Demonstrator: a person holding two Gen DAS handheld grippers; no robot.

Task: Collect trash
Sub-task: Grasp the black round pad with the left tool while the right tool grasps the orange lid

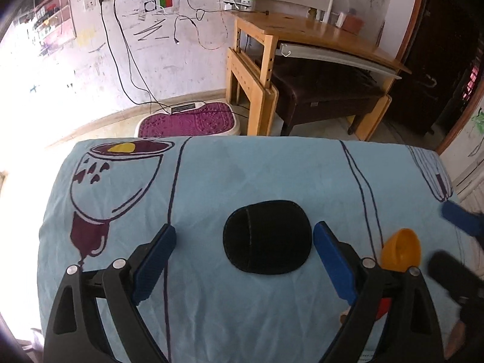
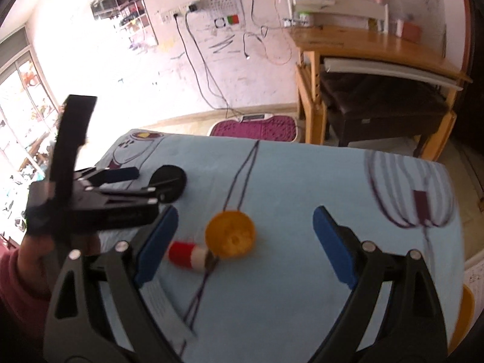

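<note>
Lying mid-frame between the spread-wide left gripper (image 1: 243, 260), the black pad (image 1: 267, 237) looks light and floppy; pinch its edge. Right gripper (image 2: 242, 242) gapes over the orange cup (image 2: 230, 233).

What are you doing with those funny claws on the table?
A person holds a claw in each hand over a table with a light blue cloth. The left claw is open around a black round pad. The right claw is open over an orange cup and a red and white piece. Nothing has been picked up yet.
</note>
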